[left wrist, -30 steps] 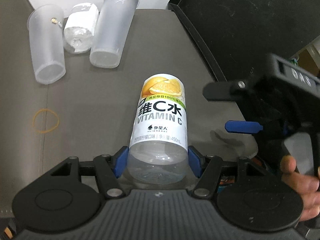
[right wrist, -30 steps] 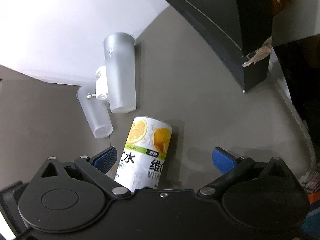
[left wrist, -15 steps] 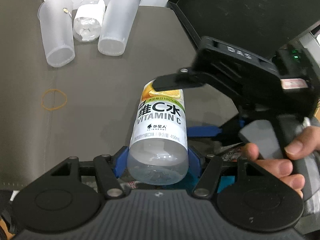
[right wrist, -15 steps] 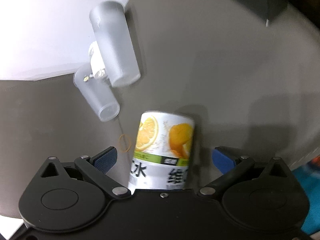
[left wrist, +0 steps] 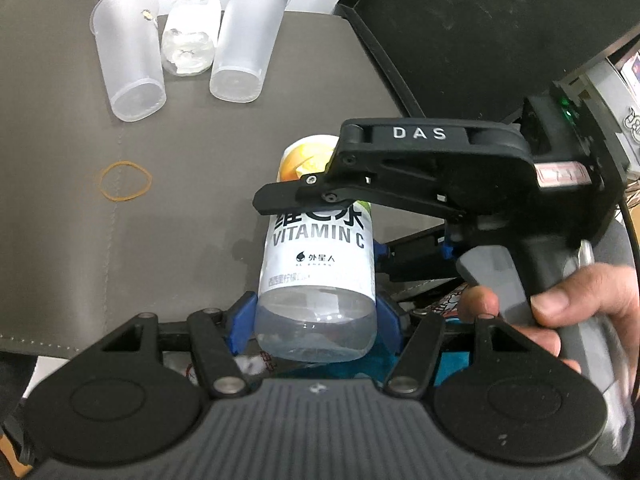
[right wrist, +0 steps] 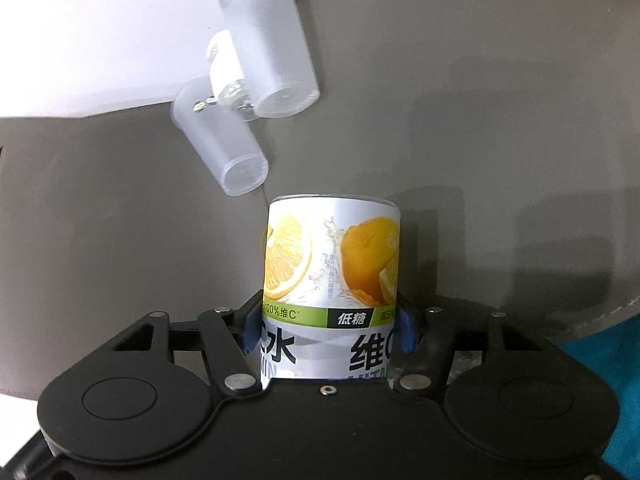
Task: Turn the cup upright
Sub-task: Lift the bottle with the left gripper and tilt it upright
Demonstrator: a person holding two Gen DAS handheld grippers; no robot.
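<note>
The cup (left wrist: 318, 256) is a clear plastic cup with a white and orange "VITAMIN C" label. It is lifted above the grey mat, base toward the left camera. My left gripper (left wrist: 316, 320) is shut on its clear base end. My right gripper (right wrist: 326, 326) is shut on its labelled middle (right wrist: 332, 264), and its black body (left wrist: 432, 172) crosses over the cup in the left wrist view. The cup's mouth end points away, toward the mat.
Two frosted cups (left wrist: 130, 56) (left wrist: 248, 36) and a small clear cup (left wrist: 188, 40) lie on their sides at the far end of the grey mat (left wrist: 60, 200). A rubber band (left wrist: 125, 181) lies on the mat. A black tray (left wrist: 480, 32) stands at the right.
My left gripper has lifted the cup off the mat. My right gripper moved in from the right and closed on the cup's labelled middle.
</note>
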